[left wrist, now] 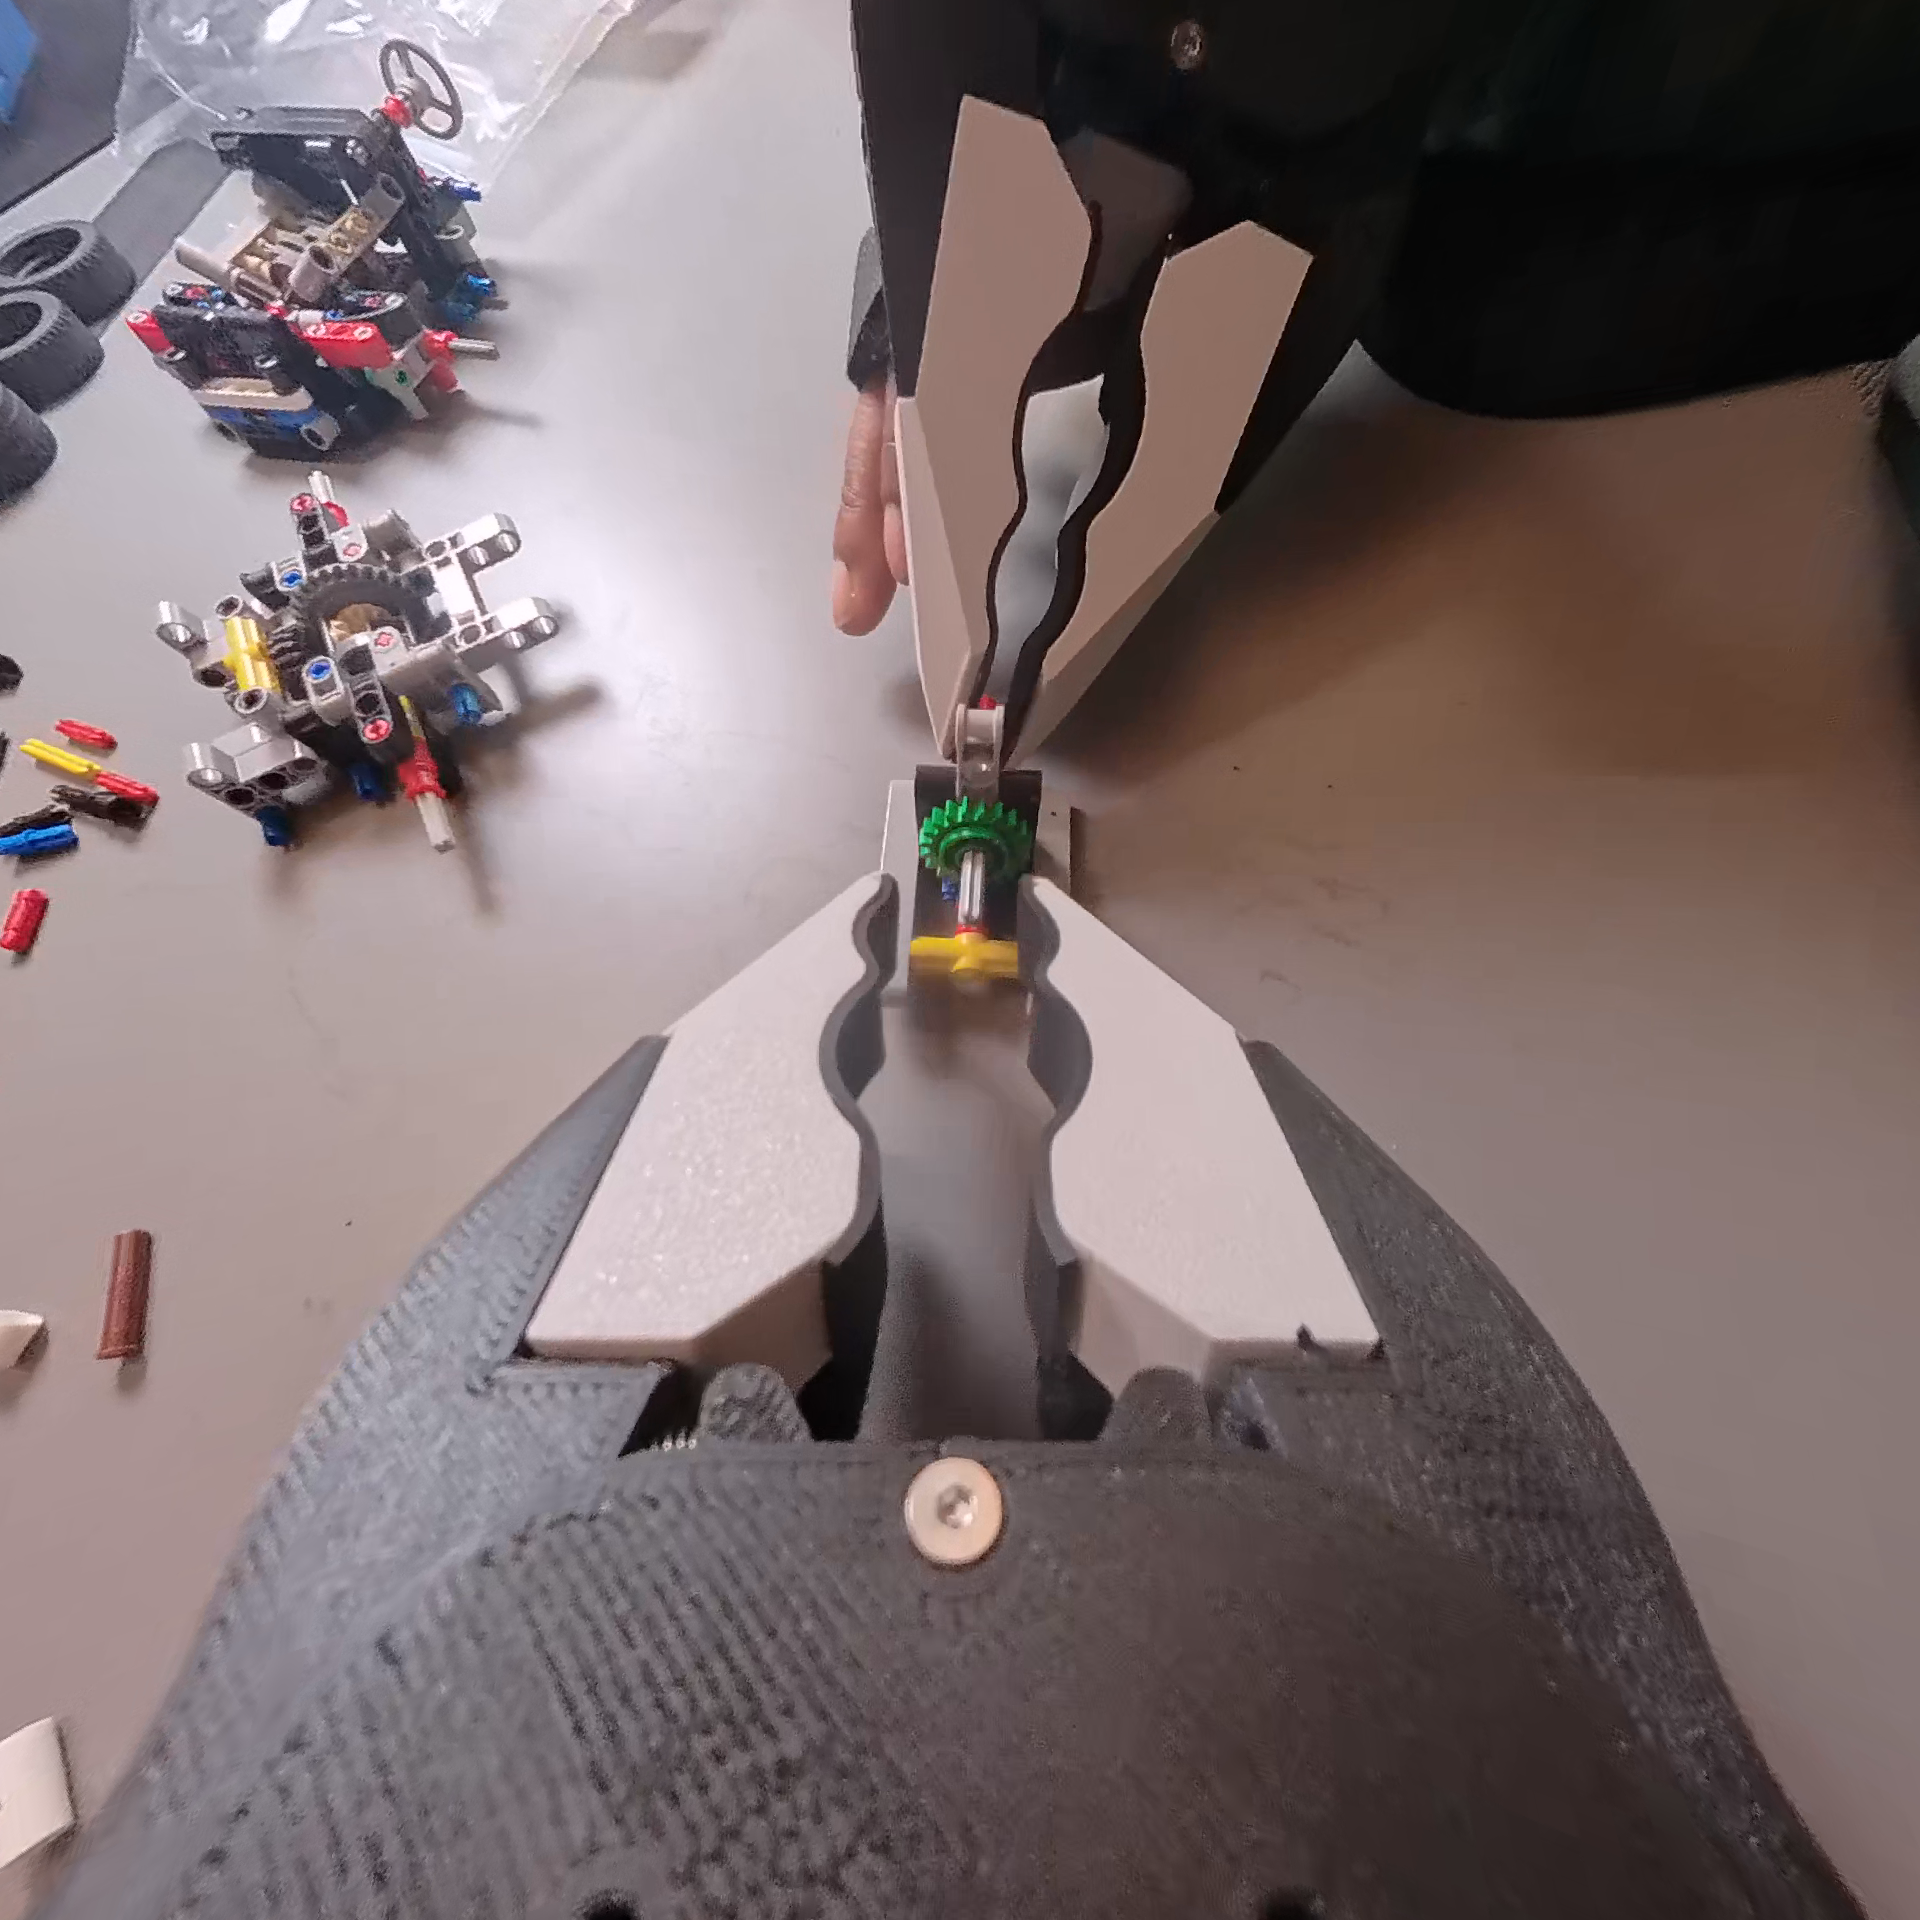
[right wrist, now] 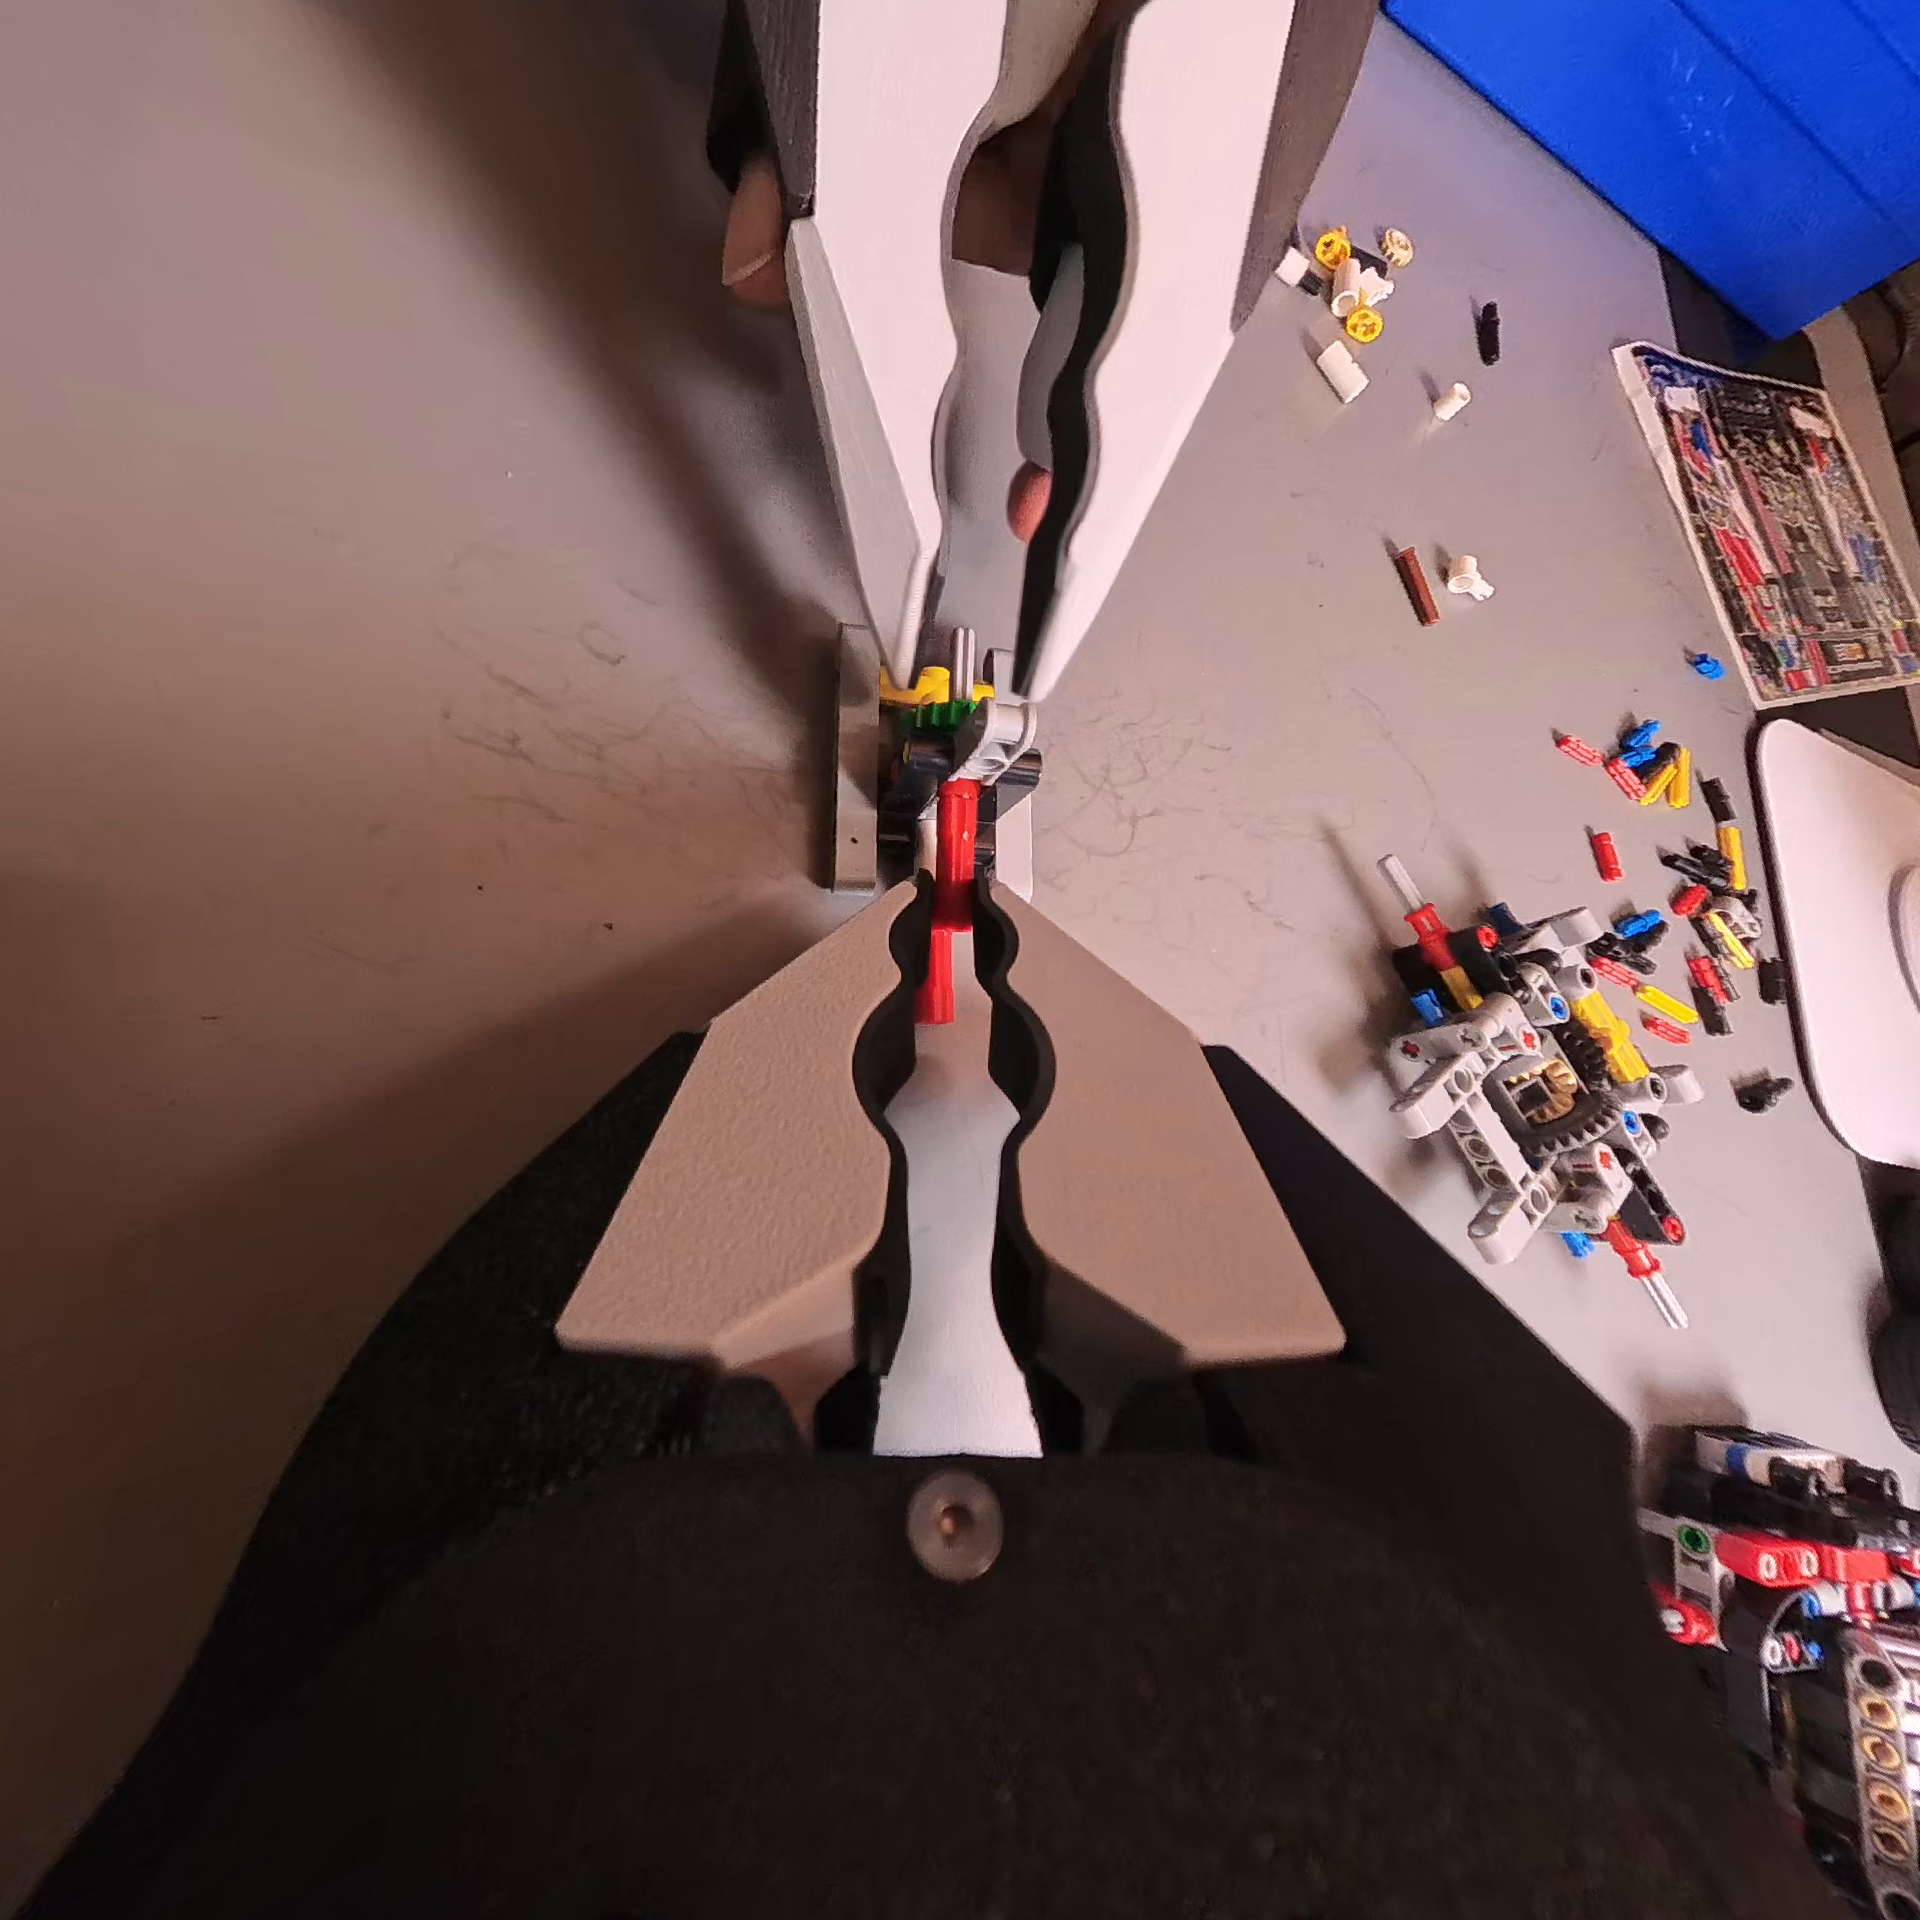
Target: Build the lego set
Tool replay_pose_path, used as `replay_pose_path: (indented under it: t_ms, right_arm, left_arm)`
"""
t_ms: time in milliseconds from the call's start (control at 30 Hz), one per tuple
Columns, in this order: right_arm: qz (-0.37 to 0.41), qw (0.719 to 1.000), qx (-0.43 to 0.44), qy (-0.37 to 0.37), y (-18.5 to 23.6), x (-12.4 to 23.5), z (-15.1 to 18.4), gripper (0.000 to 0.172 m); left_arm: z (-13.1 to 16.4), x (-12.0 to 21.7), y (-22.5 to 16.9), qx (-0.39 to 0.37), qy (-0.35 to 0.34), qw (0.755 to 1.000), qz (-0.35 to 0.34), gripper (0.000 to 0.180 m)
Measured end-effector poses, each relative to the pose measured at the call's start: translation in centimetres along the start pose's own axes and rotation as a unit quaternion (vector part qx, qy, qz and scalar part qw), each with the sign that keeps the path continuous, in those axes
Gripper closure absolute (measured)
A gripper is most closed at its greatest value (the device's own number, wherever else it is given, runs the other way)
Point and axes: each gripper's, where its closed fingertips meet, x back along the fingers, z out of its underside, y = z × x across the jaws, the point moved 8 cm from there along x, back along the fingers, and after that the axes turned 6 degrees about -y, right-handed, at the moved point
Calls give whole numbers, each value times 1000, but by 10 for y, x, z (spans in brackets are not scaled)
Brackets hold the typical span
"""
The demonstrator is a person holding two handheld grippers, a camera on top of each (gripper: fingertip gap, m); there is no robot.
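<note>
My left gripper (left wrist: 961, 904) is shut on a small brick assembly low over the grey table (left wrist: 623, 1039). The assembly is a black frame (left wrist: 1023, 795) with a green gear (left wrist: 961, 831) on a pale axle and a yellow piece (left wrist: 961, 954) at the near end. My right gripper (right wrist: 951, 894) is shut on a red pin (right wrist: 951, 852). The pin's far end sits in a light grey connector (right wrist: 1006, 743) on that assembly. The right gripper also shows in the left wrist view (left wrist: 987, 717), coming from above. The left gripper shows in the right wrist view (right wrist: 966, 675).
A grey block (right wrist: 852, 769) lies beside the assembly. Two built brick assemblies (left wrist: 343, 665) (left wrist: 322, 312), tyres (left wrist: 42, 301) and loose pins (left wrist: 73, 779) lie to the left. A printed sheet (right wrist: 1787, 530) and a blue box (right wrist: 1662, 135) lie at the far side. A hand (left wrist: 862, 551) holds the right gripper. My left and right fingertips are right by each other.
</note>
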Motion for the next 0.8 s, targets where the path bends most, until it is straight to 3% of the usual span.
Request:
replay_pose_path:
  t_ms: [200, 567, 800]
  right_arm:
    - [2, 1000, 3, 5, 0, 1, 0, 167]
    - [-6, 1000, 4, 4, 2, 0, -1, 167]
    - [-7, 1000, -1, 9, 1, 3, -1, 154]
  left_arm:
    - [2, -9, -3, -25, 18, 1000, -6, 178]
    - [0, -16, -8, -38, 19, 999, -5, 179]
    - [0, -17, -8, -36, 21, 999, -5, 179]
